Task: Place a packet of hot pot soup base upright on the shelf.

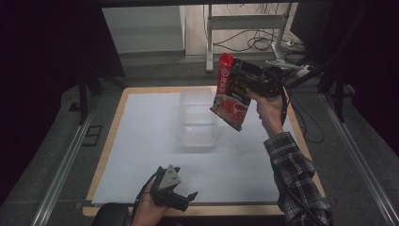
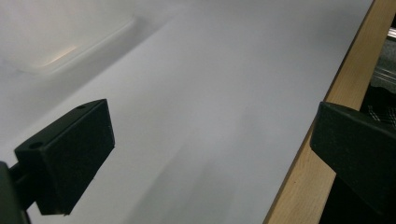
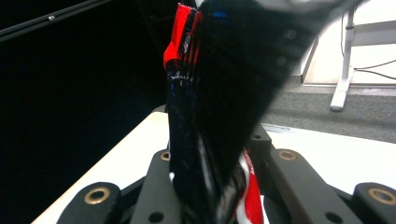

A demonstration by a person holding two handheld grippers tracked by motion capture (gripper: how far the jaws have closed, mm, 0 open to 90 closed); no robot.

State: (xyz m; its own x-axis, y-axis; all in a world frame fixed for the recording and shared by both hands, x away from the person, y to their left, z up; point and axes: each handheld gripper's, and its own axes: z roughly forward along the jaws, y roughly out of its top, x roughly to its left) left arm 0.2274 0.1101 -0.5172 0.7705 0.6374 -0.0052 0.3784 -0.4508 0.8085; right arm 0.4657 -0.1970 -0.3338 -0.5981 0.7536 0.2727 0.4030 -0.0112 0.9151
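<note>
A red printed snack packet (image 1: 230,94) hangs tilted in the air, just right of a clear plastic container (image 1: 197,117) and above its level. My right gripper (image 1: 249,77) is shut on the packet's upper part, held up by a hand in a plaid sleeve. In the right gripper view the packet (image 3: 180,60) stands edge-on between the jaws. My left gripper (image 1: 188,200) rests low by the table's front edge; its jaws stand wide apart. Nothing but white mat lies between its fingers (image 2: 70,158).
A white mat (image 1: 141,141) covers the wooden table (image 2: 308,177), whose edge runs close beside the left gripper. The container stands at the mat's middle rear. Beyond the table lie a grey floor, cables and a white stand leg (image 1: 209,42).
</note>
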